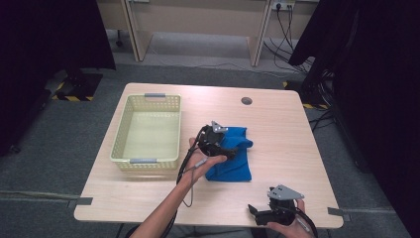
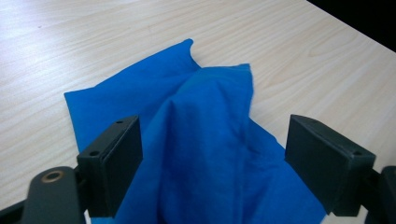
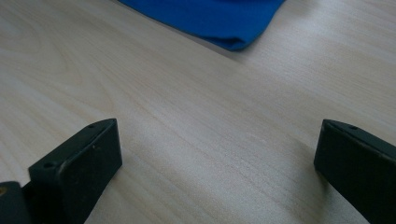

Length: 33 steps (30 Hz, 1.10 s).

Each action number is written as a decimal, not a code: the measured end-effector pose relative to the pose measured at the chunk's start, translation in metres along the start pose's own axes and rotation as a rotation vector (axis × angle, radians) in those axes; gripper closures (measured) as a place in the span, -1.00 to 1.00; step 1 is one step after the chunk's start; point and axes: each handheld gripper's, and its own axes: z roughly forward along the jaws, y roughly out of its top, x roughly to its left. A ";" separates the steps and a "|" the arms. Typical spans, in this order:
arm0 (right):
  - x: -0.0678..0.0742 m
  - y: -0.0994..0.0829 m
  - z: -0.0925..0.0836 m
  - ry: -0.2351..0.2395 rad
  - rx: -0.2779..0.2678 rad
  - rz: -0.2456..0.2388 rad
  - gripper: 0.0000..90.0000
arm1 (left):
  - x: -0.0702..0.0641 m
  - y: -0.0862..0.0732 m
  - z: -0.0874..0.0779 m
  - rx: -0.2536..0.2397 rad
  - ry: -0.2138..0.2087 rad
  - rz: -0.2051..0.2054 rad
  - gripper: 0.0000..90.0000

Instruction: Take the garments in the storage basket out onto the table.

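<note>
- My left tool (image 1: 224, 144) hangs over the near-left part of the blue cloth (image 1: 233, 161), its jaws standing apart; in the left gripper view a raised fold of the cloth (image 2: 205, 140) runs up between the two pads (image 2: 112, 163) without either pad pressing on it, so I hold nothing.
- The cloth lies folded near the middle of the desk (image 1: 277, 124), right of the yellow basket (image 1: 147, 130) and apart from it; its long axis runs from me toward the far edge, with a bunched hump at the far end.
- The relation that matters: the cloth is directly below and ahead of my left tool, while my right tool (image 1: 257, 212) rests at the near-right edge of the desk, well apart from it. Left is clearly the nearer hand.
- My right tool is also spread wide over bare wood (image 3: 196, 140); a corner of the cloth (image 3: 224, 23) shows at the top of its view.
- I judge the next move to be a closing on that fold or a carry toward the basket, which stands empty to the left.
- The desk is pale wood, smooth; grey carpet (image 1: 44, 148) and dark curtains (image 1: 376, 74) surround it.
</note>
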 end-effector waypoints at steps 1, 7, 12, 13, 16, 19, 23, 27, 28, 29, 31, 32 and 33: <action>0.000 0.000 0.000 -0.001 0.000 0.001 -0.97 | -0.001 -0.001 -0.001 -0.001 -0.001 0.001 -0.60; 0.000 0.000 0.000 -0.001 -0.001 0.001 -0.97 | -0.006 -0.004 -0.006 -0.005 -0.005 0.022 -0.62; 0.000 0.000 0.000 -0.001 -0.001 0.001 -0.97 | -0.008 -0.008 -0.009 -0.008 -0.009 0.022 -0.65; 0.000 0.000 0.000 -0.001 -0.001 0.001 -0.97 | -0.008 -0.010 -0.009 -0.008 -0.008 0.021 -0.65; 0.000 0.000 0.000 -0.001 -0.001 0.002 -0.97 | -0.008 -0.015 -0.012 -0.003 -0.007 0.027 -0.67; 0.000 0.000 0.000 -0.001 0.000 0.002 -0.97 | -0.006 -0.020 -0.014 -0.001 -0.009 0.028 -0.67; 0.000 0.000 0.000 -0.001 -0.001 0.002 -0.97 | -0.002 -0.025 -0.018 0.002 -0.008 0.022 -0.67; 0.000 0.000 0.000 -0.002 0.001 0.003 -0.97 | 0.001 -0.033 -0.022 0.002 -0.008 0.020 -0.67; 0.000 0.000 0.000 -0.002 0.000 0.002 -0.97 | 0.001 -0.034 -0.024 0.002 -0.010 0.018 -0.67; 0.000 0.000 0.000 -0.002 0.001 0.003 -0.97 | 0.002 -0.036 -0.025 0.003 -0.013 0.015 -0.68; 0.000 0.000 0.000 -0.003 0.000 0.003 -0.97 | 0.004 -0.038 -0.026 0.000 -0.017 0.012 -0.72; 0.000 0.000 0.000 -0.003 0.000 0.003 -0.97 | 0.005 -0.040 -0.027 -0.001 -0.018 0.010 -0.73; 0.000 0.000 0.000 -0.003 0.000 0.002 -0.97 | 0.005 -0.041 -0.027 -0.003 -0.016 0.007 -0.74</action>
